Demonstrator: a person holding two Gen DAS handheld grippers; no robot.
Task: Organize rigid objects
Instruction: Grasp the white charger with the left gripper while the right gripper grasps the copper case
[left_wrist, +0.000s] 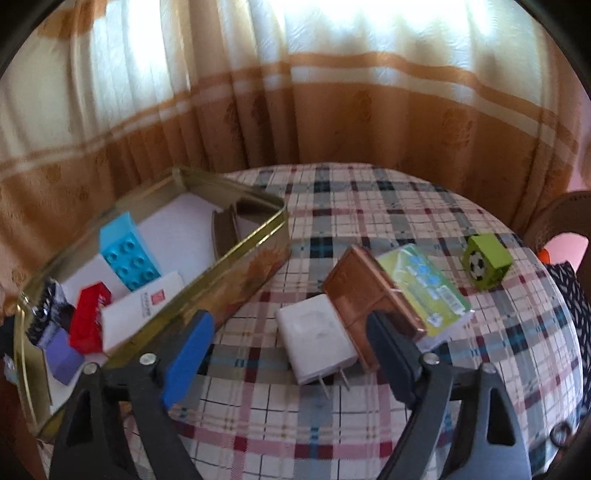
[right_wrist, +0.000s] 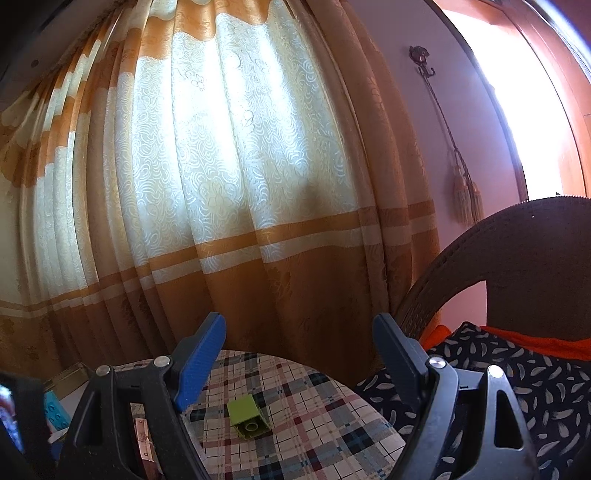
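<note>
Jaws stand wide apart on the left gripper, empty, poised low over the plaid-covered counter with a white plug adapter lying flat between them, its two metal prongs pointing back toward the holder. Touching the adapter's far side is a copper-coloured box, and leaning against that a green-and-white pack; a green cube with a football print sits well apart, farther right. To the left is the open gold tin, already holding a blue studded brick, a red brick, a white card box and a purple block. The right gripper is also spread open and empty, raised and aimed mostly at the curtain, the green cube below it on the cloth. The adapter looks like the nearest piece to go into the tin. I judge it light, stiff and smooth-sided, so likely a little slippery; the two broad flat faces are not offered to the pads as it lies, so the narrow side walls seem the place to pinch, mid-body and clear of the prongs, taking care not to nudge the copper box beside it.
</note>
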